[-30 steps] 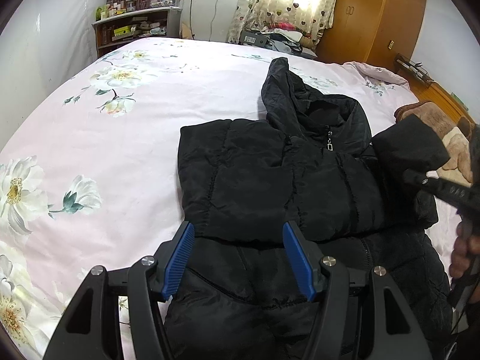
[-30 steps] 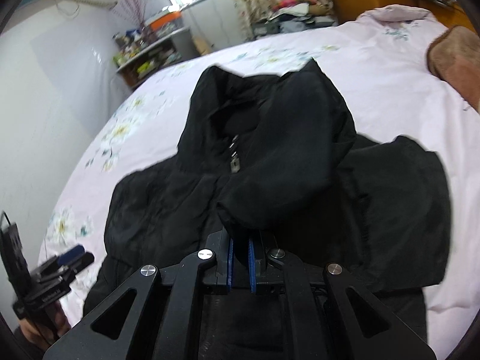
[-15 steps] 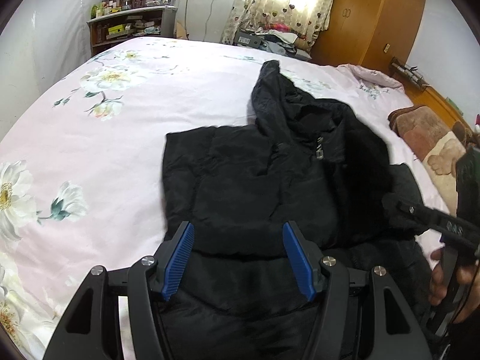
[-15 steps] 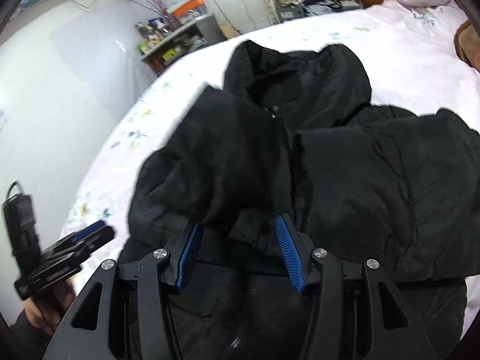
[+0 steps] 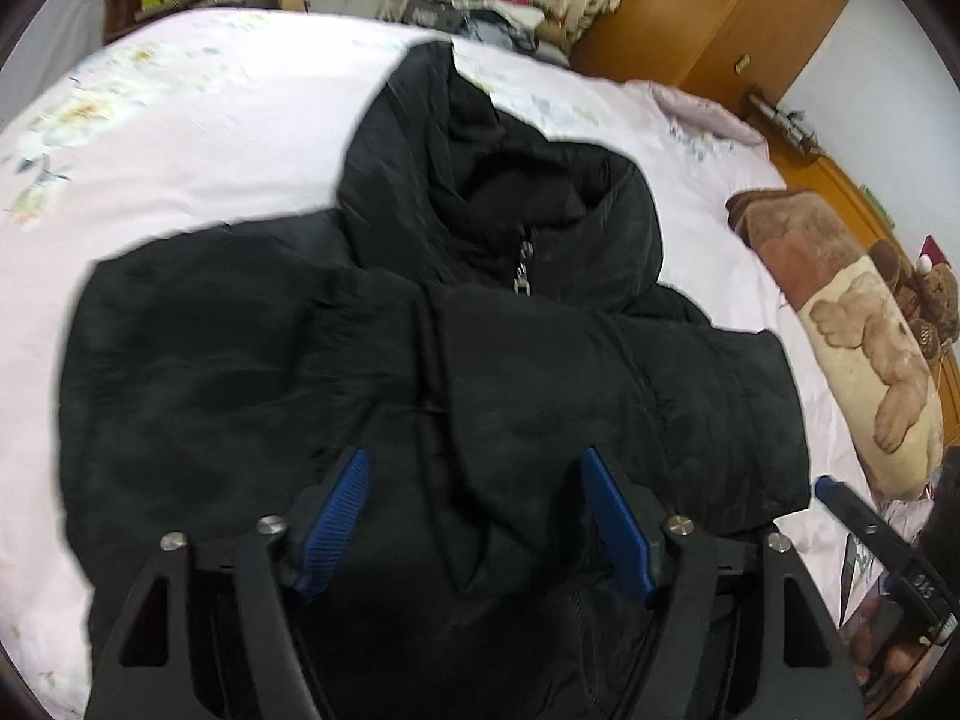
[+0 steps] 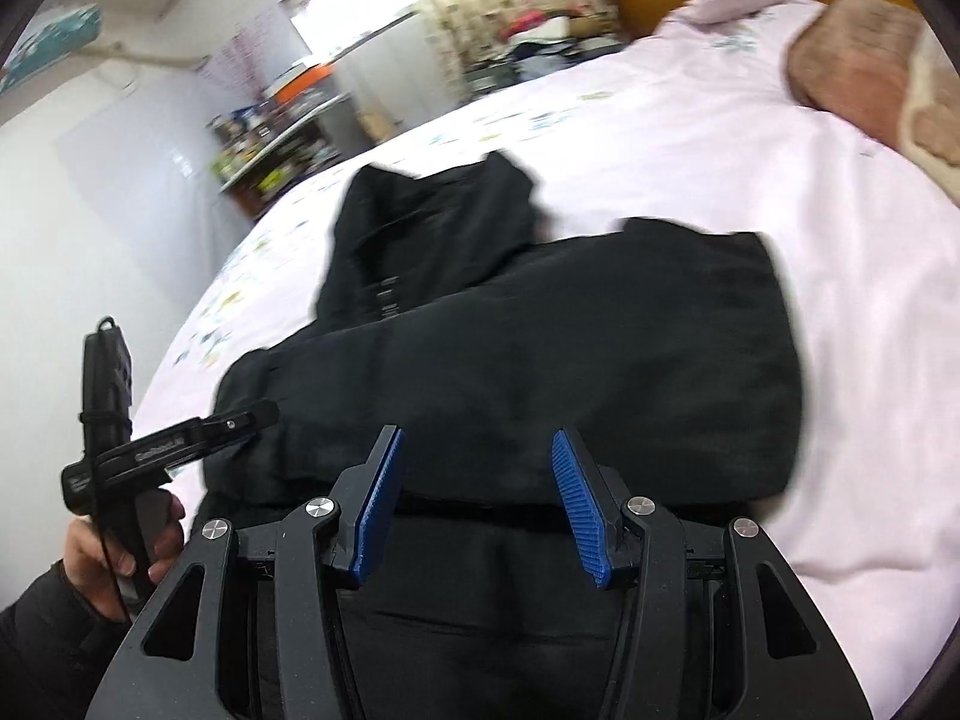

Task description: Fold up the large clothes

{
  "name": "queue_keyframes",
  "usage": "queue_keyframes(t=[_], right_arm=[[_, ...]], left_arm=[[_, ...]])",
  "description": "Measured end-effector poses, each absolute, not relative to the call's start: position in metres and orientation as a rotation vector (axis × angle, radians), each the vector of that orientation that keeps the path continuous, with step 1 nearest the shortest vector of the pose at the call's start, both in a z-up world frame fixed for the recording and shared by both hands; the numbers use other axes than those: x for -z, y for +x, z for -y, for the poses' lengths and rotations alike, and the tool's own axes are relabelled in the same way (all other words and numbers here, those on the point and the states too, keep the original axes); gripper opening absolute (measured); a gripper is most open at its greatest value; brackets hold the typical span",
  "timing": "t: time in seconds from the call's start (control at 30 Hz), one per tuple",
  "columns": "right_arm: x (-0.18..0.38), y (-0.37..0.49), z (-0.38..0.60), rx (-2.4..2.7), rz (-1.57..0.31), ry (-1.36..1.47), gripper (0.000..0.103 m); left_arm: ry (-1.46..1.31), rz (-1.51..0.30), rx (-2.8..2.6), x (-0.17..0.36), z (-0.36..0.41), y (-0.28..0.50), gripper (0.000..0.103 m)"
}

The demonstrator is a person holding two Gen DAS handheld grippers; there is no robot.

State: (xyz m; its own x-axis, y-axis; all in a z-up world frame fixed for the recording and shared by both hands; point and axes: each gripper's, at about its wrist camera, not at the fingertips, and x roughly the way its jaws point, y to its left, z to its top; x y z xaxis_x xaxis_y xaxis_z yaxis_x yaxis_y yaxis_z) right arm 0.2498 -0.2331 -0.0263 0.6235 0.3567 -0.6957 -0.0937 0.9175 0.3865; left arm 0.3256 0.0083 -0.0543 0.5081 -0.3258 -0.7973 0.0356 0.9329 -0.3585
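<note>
Both wrist cams looking forward and down past their own fingers, close over the black jacket (image 5: 420, 360) on the bed (image 5: 180, 138). Shared: jacket, bedspread, far shelf (image 6: 270, 138), wardrobe (image 5: 720, 12).

Two hand-held grippers, both of matte black plastic, carried ribbed blue pads on the inner faces of their fingers. On the left gripper (image 5: 477, 516), round silver screw heads sat behind each of the fingers (image 5: 336, 519), and triangular cut-outs pierced the outer arms. The right gripper (image 6: 474, 498) matched it: blue-lined fingers (image 6: 579, 507), four silver screws, the same triangular openings. Seen from the side, left of those fingers, the other gripper's black body bore small white lettering, too blurred to read, with a thin black cable alongside. The person's hand (image 6: 114, 552) emerged from a dark sleeve (image 6: 48, 648).
</note>
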Motion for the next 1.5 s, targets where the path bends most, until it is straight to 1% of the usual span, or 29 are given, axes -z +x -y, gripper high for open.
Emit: queue_keyframes(t=[0.03, 0.07, 0.13, 0.23, 0.33, 0.37, 0.43, 0.5, 0.53, 0.63, 0.8, 0.9, 0.93, 0.97, 1.03, 1.17, 1.3, 1.37, 1.5], right_arm=[[0.026, 0.249, 0.240, -0.246, -0.857, 0.330, 0.052], [0.026, 0.248, 0.249, -0.221, -0.849, 0.328, 0.052], [0.025, 0.248, 0.264, -0.176, -0.833, 0.324, 0.052], [0.021, 0.249, 0.279, -0.124, -0.803, 0.323, 0.052], [0.024, 0.261, 0.280, -0.098, -0.801, 0.292, 0.050], [0.027, 0.266, 0.277, -0.096, -0.809, 0.282, 0.043], [0.038, 0.278, 0.268, -0.106, -0.851, 0.241, 0.036], [0.056, 0.291, 0.257, -0.089, -0.916, 0.162, 0.032], [0.065, 0.296, 0.253, -0.077, -0.944, 0.134, 0.029], [0.083, 0.305, 0.253, -0.066, -0.989, 0.113, 0.026], [0.092, 0.309, 0.255, -0.051, -1.008, 0.091, 0.026], [0.091, 0.307, 0.253, -0.044, -1.016, 0.055, 0.026], [0.087, 0.306, 0.253, -0.040, -1.011, 0.052, 0.026], [0.082, 0.303, 0.254, -0.037, -0.999, 0.051, 0.026], [0.075, 0.300, 0.254, -0.030, -0.985, 0.042, 0.027], [0.050, 0.290, 0.252, -0.032, -0.916, 0.020, 0.027], [0.034, 0.300, 0.249, -0.043, -0.864, 0.022, 0.027], [0.035, 0.314, 0.249, -0.043, -0.869, 0.035, 0.027], [0.049, 0.348, 0.251, -0.024, -0.902, 0.044, 0.027]], left_arm=[[-0.309, -1.023, 0.229, 0.057, -0.005, 0.326, 0.030], [-0.274, -1.024, 0.204, 0.056, 0.000, 0.326, 0.014], [-0.259, -0.962, 0.199, 0.043, 0.001, 0.317, 0.008], [-0.192, -0.876, 0.163, 0.026, -0.003, 0.300, 0.008], [-0.190, -0.915, 0.119, 0.041, -0.017, 0.299, 0.008], [-0.207, -0.938, 0.108, 0.049, -0.022, 0.301, 0.008], [-0.231, -0.959, 0.096, 0.060, -0.028, 0.303, 0.008], [-0.209, -0.967, 0.089, 0.067, -0.026, 0.306, 0.009], [-0.193, -0.970, 0.089, 0.070, -0.023, 0.308, 0.009], [-0.147, -0.969, 0.089, 0.076, -0.016, 0.309, 0.010], [-0.123, -0.960, 0.083, 0.084, -0.016, 0.309, 0.014], [-0.117, -0.960, 0.086, 0.076, -0.018, 0.306, 0.016], [-0.116, -0.958, 0.087, 0.071, -0.019, 0.304, 0.019], [-0.122, -0.957, 0.087, 0.066, -0.022, 0.300, 0.025], [-0.154, -0.954, 0.087, 0.056, -0.032, 0.293, 0.030], [-0.166, -0.882, 0.061, 0.030, -0.043, 0.284, 0.030], [-0.133, -0.835, 0.093, 0.017, -0.028, 0.305, 0.030], [-0.093, -0.848, 0.110, 0.025, -0.015, 0.323, 0.031], [-0.042, -0.914, 0.089, 0.062, -0.007, 0.352, 0.031]])
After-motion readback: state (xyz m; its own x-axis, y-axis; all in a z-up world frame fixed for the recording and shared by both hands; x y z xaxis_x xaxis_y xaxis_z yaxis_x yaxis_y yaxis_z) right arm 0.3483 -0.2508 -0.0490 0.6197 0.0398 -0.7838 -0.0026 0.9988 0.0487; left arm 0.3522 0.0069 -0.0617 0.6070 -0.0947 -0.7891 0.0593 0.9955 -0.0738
